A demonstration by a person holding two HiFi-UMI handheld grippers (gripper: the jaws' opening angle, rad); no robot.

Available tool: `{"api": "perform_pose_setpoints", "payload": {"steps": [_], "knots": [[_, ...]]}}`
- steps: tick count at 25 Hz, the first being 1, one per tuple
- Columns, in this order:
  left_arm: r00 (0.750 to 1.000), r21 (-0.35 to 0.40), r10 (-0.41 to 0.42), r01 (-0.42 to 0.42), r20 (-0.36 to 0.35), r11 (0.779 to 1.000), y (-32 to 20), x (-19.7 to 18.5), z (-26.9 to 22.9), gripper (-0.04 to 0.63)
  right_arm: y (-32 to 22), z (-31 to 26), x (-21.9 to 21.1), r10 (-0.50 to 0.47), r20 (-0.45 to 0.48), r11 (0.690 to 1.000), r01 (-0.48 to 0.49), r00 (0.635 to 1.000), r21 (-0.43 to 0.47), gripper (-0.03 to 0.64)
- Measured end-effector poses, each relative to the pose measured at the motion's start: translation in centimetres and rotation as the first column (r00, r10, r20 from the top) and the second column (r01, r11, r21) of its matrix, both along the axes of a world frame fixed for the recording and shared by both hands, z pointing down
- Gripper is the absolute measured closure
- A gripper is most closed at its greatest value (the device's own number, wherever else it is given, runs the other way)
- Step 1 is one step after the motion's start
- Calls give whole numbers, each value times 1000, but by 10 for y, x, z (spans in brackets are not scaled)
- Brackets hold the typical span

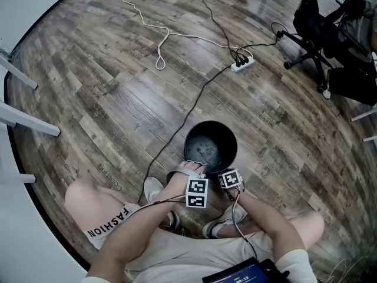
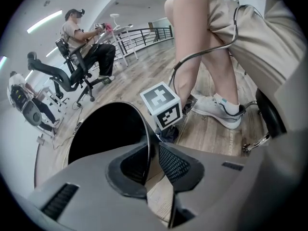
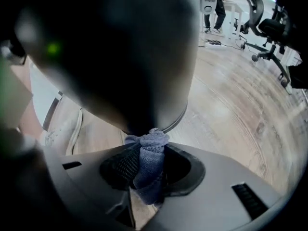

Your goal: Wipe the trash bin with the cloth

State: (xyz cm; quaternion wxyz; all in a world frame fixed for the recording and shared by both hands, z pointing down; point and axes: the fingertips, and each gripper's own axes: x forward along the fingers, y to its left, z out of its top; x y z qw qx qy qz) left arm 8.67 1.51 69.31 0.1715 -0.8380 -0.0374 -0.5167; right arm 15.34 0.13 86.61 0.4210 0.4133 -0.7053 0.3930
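Note:
A black round trash bin (image 1: pixel 210 143) stands upright on the wooden floor in front of the seated person's knees. My left gripper (image 1: pixel 191 170) is at the near rim, and in the left gripper view its jaws are shut on the thin rim (image 2: pixel 144 129), one pad inside the bin (image 2: pixel 103 134) and one outside. My right gripper (image 1: pixel 230 183) is just right of it, low against the near outer wall. In the right gripper view it (image 3: pixel 149 150) is shut on a bunched blue-grey cloth (image 3: pixel 150 162), whose top presses on the dark bin wall (image 3: pixel 134 57).
A white power strip (image 1: pixel 242 63) with black and white cables lies on the floor beyond the bin. Black office chairs (image 1: pixel 318 34) stand at the far right. The person's white shoes (image 1: pixel 154 188) (image 2: pixel 219 110) sit close by the bin. White table legs (image 1: pixel 23 122) are at the left.

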Motion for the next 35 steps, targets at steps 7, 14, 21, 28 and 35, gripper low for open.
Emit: {"api": "perform_pose_setpoints", "payload": {"steps": [7, 14, 21, 28, 35], "knots": [[993, 53, 83, -88, 85, 995, 0, -21, 6, 386, 13, -95, -5, 63, 81, 997, -60, 995, -42, 491], [980, 146, 126, -149, 155, 978, -20, -32, 10, 506, 4, -196, -23, 52, 201, 997, -63, 978, 51, 491], [986, 116, 91, -108, 139, 987, -5, -22, 14, 508, 20, -217, -21, -84, 144, 989, 64, 986, 135, 491], [990, 125, 79, -93, 115, 988, 4, -7, 11, 525, 7, -198, -16, -100, 83, 985, 87, 992, 148, 491], [990, 82, 90, -99, 111, 992, 10, -5, 10, 531, 10, -177, -14, -114, 36, 986, 108, 993, 125, 491]]}}
